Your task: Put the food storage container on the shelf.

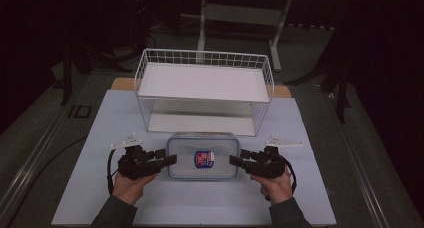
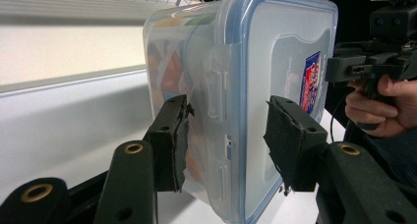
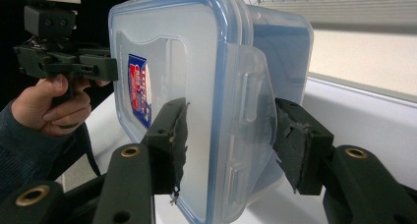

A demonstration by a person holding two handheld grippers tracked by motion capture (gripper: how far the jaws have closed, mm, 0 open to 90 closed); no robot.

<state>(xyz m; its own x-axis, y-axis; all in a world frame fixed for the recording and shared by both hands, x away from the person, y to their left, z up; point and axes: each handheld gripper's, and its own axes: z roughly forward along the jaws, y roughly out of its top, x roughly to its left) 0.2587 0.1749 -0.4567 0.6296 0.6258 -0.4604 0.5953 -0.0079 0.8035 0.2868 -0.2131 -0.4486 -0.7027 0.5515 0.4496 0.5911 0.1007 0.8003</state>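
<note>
- The box (image 1: 202,156) sits flat on the worktop (image 1: 90,153), right in front of the wire rack (image 1: 204,90), lid up with its sticker showing.
- Left tongs (image 1: 170,160) come at its left short end and right tongs (image 1: 235,160) at its right short end, so it looks like a two-handed lift. Makes sense for a wide, smooth plastic box that one side grip would probably tip.
- In the left gripper view the left tongs (image 2: 227,138) straddle the end latch, one jaw over the lid and one under the tub side, gaping a bit, not squeezing yet as far as I can see.
- Same in the right gripper view: right tongs (image 3: 230,138) spread around the clip flap, pads near the plastic but not clearly pressing.
- Something colourful is inside, too blurry to name.
- The rack is just behind, with a white shelf up top and open space beneath. My guess is its front wire edge is the thing to clear if the box goes in.
</note>
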